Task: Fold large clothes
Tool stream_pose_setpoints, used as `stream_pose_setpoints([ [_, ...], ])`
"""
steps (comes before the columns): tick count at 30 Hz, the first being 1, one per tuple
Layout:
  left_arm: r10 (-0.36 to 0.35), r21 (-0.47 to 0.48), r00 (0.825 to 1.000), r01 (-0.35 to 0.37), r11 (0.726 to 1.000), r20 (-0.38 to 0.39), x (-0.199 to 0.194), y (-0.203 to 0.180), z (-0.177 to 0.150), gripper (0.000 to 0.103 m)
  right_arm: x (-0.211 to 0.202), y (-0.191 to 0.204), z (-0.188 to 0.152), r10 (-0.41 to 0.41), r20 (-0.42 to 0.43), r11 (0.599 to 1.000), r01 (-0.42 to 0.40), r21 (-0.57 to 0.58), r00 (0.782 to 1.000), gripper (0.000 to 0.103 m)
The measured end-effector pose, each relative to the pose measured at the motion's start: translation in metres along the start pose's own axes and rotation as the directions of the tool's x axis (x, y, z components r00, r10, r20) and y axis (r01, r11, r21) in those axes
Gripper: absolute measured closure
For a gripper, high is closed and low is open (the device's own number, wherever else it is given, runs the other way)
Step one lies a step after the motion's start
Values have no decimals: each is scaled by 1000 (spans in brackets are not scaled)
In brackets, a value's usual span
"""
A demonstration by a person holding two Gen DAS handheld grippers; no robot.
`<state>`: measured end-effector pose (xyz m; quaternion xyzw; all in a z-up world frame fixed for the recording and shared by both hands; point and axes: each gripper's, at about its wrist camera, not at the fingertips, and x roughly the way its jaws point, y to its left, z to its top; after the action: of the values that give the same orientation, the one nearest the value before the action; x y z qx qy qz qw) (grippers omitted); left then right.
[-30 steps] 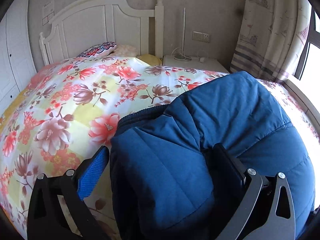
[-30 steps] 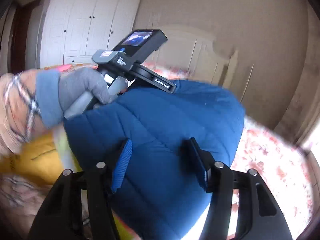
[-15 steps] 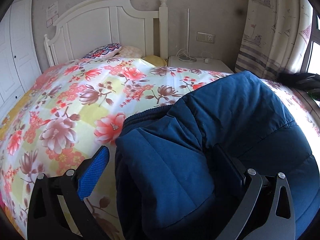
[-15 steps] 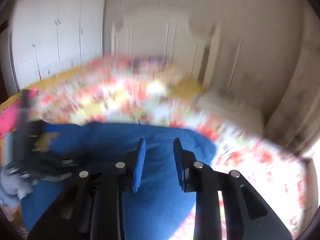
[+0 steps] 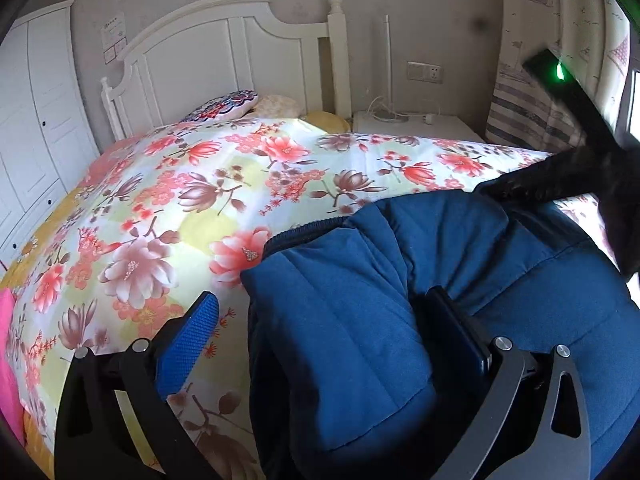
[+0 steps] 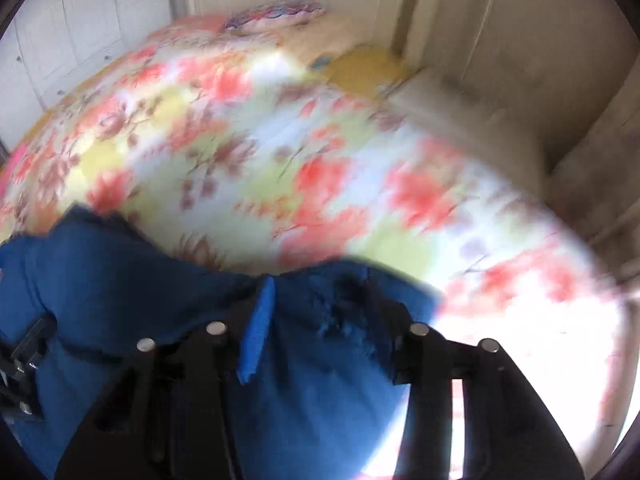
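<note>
a bed with a floral bedspread (image 5: 192, 184) is filling the space ahead of both tongs, and its white headboard (image 5: 224, 44) is standing at the far end. a white wardrobe (image 5: 36, 120) is rising to the left of the left tongs, and a curtain (image 5: 532, 80) is hanging off to the far right.

the blue padded jacket (image 5: 360, 320) is lying bunched on the bedspread at the near edge, right under and between the two tongs. a thick fold of it is sitting inside the left gripper (image 5: 324, 332), which is standing wide: the right finger is pressing into a crease of the jacket, while the blue left finger pad (image 5: 188, 344) is hanging clear over the bedspread, just beside the fold and not touching it.

the right gripper (image 6: 320, 320) is pointing down at the jacket's far edge, with blue cloth lying between its fingers; its jaws have just been opening again and are standing at a middling gap. that view is blurred, so whether the pads are pressing the cloth cannot be told.

a patterned pillow (image 5: 224, 106) is lying at the headboard, and a white nightstand (image 5: 416, 128) is sitting beyond the bed to the right.
</note>
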<state>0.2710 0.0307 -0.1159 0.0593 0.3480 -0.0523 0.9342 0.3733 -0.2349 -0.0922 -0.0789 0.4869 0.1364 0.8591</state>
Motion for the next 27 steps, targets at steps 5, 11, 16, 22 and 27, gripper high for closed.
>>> stream_pose_setpoints([
  [5, -3, 2, 1000, 3, 1000, 2, -1, 1, -1, 4, -11, 20, 10, -120, -27, 991, 118, -57, 992, 56],
  [11, 65, 39, 998, -65, 997, 0, -21, -1, -6, 4, -52, 81, 23, -34, 64, 984, 45, -173, 997, 55],
  [16, 135, 106, 990, -138, 985, 31, -84, -6, -31, 4, 5, 102, 7, -111, -59, 963, 93, -251, 992, 54],
  [22, 69, 45, 997, -68, 997, -26, -80, 12, -75, 4, -13, 106, 6, -129, -4, 965, 125, -231, 992, 53],
  [27, 51, 22, 998, -50, 998, -33, -77, 17, -81, 4, -88, 136, 7, -12, 135, 968, 45, -245, 991, 50],
])
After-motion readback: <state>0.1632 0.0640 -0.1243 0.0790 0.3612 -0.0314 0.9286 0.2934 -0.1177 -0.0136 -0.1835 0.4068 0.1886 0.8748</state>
